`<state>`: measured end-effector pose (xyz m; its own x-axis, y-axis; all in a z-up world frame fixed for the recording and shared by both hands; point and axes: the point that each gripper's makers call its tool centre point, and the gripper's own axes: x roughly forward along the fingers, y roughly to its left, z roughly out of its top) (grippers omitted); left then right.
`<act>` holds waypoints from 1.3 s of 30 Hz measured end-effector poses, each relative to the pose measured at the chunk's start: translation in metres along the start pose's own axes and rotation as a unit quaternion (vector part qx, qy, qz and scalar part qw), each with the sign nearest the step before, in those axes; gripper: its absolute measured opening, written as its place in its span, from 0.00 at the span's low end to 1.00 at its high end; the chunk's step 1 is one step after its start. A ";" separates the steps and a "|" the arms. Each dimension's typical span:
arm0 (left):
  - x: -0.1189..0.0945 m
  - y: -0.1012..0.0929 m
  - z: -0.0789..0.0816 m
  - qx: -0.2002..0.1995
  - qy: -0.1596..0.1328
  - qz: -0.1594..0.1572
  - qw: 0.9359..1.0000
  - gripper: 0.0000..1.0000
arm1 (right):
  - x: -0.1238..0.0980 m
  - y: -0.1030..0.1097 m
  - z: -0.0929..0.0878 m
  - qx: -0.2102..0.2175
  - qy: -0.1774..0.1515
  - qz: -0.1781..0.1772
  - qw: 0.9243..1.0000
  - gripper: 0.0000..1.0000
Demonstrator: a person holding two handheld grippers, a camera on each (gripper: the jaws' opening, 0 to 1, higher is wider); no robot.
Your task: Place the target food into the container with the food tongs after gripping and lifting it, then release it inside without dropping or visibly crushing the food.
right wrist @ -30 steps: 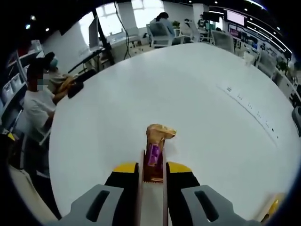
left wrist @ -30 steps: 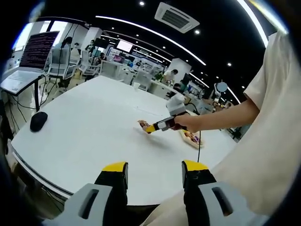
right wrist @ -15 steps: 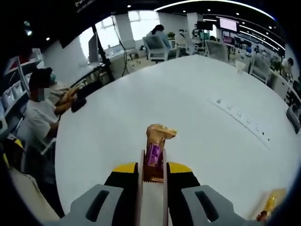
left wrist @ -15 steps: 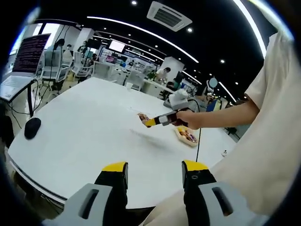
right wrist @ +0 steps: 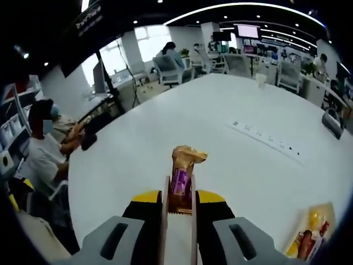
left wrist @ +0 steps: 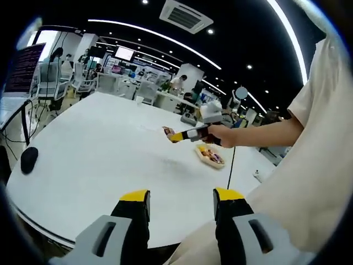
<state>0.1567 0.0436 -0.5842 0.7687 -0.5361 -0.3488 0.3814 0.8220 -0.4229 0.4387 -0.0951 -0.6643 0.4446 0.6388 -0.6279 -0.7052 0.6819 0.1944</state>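
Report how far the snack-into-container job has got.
Done: the wrapped snack is gripped by the food tongs, which the right gripper squeezes shut, and it is lifted off the white table. In hand: it hangs in the air, short of the container holding other snacks. Left: bring it over the container, release it inside. The left gripper is open and idle.

Wrapped snack (right wrist: 185, 165), brown-purple, upright between tongs (right wrist: 178, 218) tips, above table. Container (right wrist: 310, 239) holding snacks, on table.
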 end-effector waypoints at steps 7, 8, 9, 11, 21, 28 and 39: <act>0.007 -0.007 0.001 0.012 0.010 -0.025 1.000 0.45 | -0.026 -0.002 0.003 0.018 -0.017 -0.020 0.999 0.23; 0.007 -0.008 0.002 0.013 0.011 -0.027 1.000 0.45 | -0.031 0.000 0.003 0.020 -0.019 -0.023 0.999 0.23; 0.008 -0.008 0.002 0.014 0.011 -0.028 0.999 0.45 | -0.034 0.000 0.003 0.022 -0.021 -0.025 0.999 0.23; 0.011 -0.011 0.003 0.018 0.014 -0.038 0.999 0.45 | -0.042 -0.001 0.004 0.027 -0.025 -0.031 0.999 0.23; 0.022 -0.022 0.002 0.030 0.027 -0.072 0.997 0.45 | -0.081 -0.017 0.009 0.059 -0.054 -0.065 0.995 0.23; 0.026 -0.028 0.000 0.033 0.034 -0.089 0.995 0.45 | -0.101 -0.034 0.008 0.074 -0.068 -0.086 0.991 0.23; 0.030 -0.030 0.001 0.036 0.038 -0.103 0.993 0.45 | -0.126 -0.065 0.006 0.092 -0.082 -0.121 0.985 0.23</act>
<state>0.1687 0.0026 -0.5812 0.6306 -0.7050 -0.3244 0.5641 0.7035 -0.4323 0.4318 -0.2175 -0.5930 0.6813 0.4877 -0.5459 -0.4619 0.8649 0.1963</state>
